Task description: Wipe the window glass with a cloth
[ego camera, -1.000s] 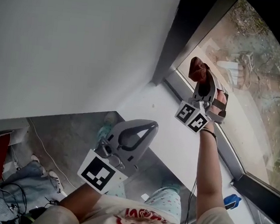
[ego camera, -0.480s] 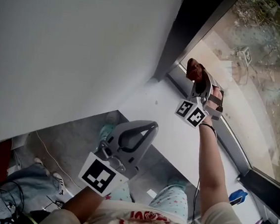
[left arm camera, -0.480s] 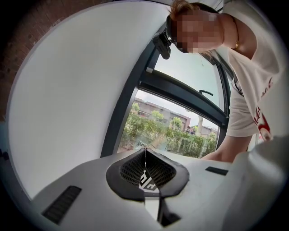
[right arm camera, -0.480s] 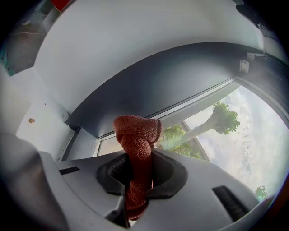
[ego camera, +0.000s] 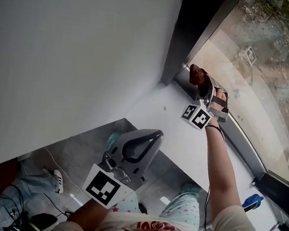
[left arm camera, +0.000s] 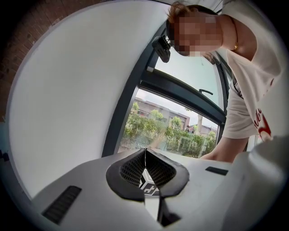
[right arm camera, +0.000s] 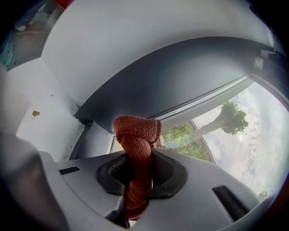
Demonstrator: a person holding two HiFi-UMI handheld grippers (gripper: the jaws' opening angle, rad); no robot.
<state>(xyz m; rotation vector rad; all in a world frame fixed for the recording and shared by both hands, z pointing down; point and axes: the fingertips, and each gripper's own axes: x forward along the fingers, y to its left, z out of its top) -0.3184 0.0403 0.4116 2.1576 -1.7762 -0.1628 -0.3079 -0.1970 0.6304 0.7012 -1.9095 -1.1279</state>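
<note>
Rust-red cloth (ego camera: 194, 74) | clamped in right gripper (right arm camera: 135, 168) | now nearer frame corner (ego camera: 170, 78)

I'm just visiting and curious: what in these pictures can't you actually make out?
- Whether the cloth touches the window glass: in the head view, the bunched cloth and the right tool cover that spot.
- The cloth's lower end: in the right gripper view, it is buried inside the tool.
- The brown speck on the sill: too small to identify.
- The blue thing near the window frame: in the head view, too small to name.
</note>
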